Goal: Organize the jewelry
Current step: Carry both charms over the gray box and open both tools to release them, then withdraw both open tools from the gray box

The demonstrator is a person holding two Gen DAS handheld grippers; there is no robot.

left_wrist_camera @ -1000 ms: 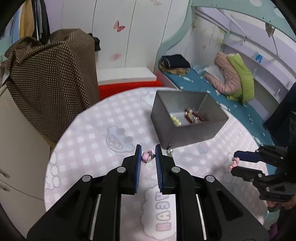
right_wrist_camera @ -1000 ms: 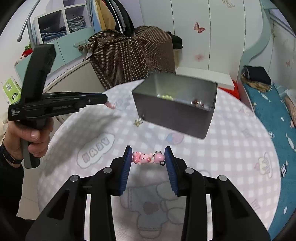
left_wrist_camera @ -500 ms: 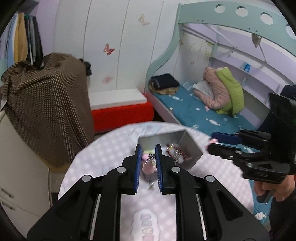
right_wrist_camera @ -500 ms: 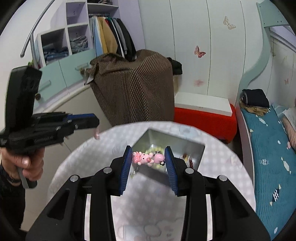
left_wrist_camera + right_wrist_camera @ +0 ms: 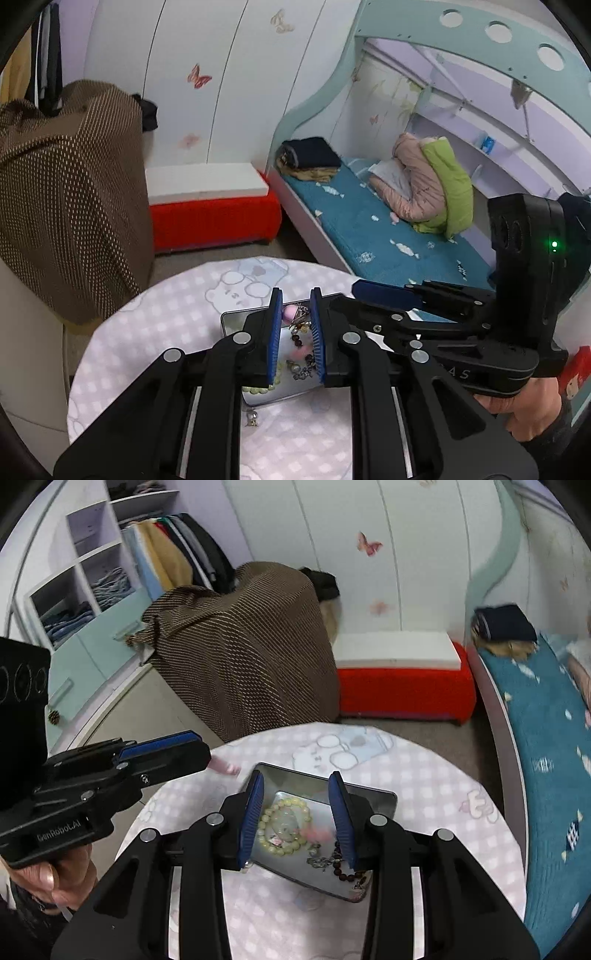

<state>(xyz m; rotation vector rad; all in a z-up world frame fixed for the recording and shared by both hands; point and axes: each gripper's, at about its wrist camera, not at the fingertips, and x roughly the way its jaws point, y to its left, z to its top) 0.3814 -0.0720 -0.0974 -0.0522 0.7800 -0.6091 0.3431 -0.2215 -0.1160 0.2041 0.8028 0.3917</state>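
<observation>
So the round desk (image 5: 166,332) with the pink checked cloth is under everything, and the grey metal box (image 5: 384,797) sits on it, open side up. Both my tongs hang right over that box. My left tongs (image 5: 295,295) are squeezed narrow on a little pink charm (image 5: 290,313) with a bit of metal hardware on it. It sits up near the tips, above the box. My right tongs (image 5: 295,777) stand moderately apart with nothing clamped between the pads. There's just a blurry pink blob (image 5: 317,834) low by the right-hand pad, over the box, too smeared to say if it's lying inside. In the box there's a pale green bead bracelet (image 5: 284,827) and a dark red bead bracelet (image 5: 343,871). One tiny charm (image 5: 252,419) lies on the desk just outside the box's near wall.
</observation>
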